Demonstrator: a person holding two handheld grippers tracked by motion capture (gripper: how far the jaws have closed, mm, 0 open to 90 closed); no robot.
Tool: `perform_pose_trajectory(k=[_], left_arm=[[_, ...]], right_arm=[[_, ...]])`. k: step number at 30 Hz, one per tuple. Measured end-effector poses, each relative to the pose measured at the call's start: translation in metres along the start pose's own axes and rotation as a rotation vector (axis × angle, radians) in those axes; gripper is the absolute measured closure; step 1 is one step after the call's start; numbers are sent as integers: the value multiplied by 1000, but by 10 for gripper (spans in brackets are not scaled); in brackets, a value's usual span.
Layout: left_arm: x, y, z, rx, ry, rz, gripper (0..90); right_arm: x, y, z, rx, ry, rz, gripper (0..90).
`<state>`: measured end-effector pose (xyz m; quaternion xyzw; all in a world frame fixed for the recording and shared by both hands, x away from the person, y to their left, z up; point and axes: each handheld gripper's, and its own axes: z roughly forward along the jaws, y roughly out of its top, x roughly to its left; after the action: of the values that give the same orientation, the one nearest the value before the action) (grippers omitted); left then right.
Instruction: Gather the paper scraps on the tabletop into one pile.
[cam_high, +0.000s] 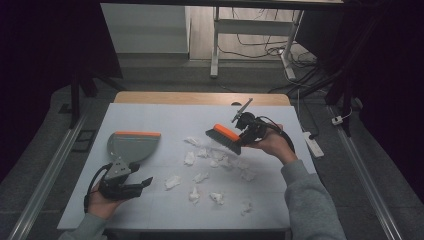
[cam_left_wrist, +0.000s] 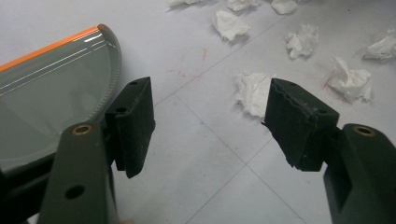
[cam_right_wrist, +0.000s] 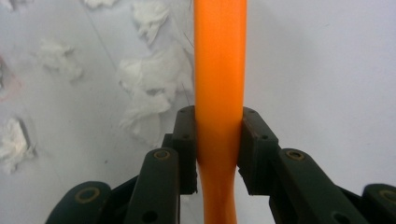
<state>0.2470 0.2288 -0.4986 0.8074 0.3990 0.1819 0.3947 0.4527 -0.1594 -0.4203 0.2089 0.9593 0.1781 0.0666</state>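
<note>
An orange-backed brush (cam_high: 223, 138) with dark bristles hangs tilted over scattered crumpled white paper scraps (cam_high: 200, 177). A grey dustpan (cam_high: 131, 146) with an orange lip lies flat at the worktop's left side.

Brush (cam_high: 223, 136): orange back and handle, dark bristles. Dustpan (cam_high: 131, 148): grey body, orange strip on the lip, fine ribbing along the curved rim. Paper scraps (cam_high: 200, 177): white, crumpled. Table sheet (cam_high: 150, 120): pale grey-white with thin grid lines and faint red marks. Both grippers' jaws: black. Sleeve (cam_high: 312, 200): grey. Table edge (cam_high: 200, 98): light wood.
</note>
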Motion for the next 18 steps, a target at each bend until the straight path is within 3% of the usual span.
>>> perform_pose_trajectory(k=[7, 12, 18], left_arm=[[0, 0, 1, 1, -4, 2, 338], [0, 0, 1, 0, -4, 2, 338], [1, -1, 1, -1, -8, 3, 338]], right_arm=[[-1, 13, 5, -29, -35, -10, 706], [-4, 35, 13, -49, -80, -33, 706], [-11, 62, 33, -28, -140, -70, 706]])
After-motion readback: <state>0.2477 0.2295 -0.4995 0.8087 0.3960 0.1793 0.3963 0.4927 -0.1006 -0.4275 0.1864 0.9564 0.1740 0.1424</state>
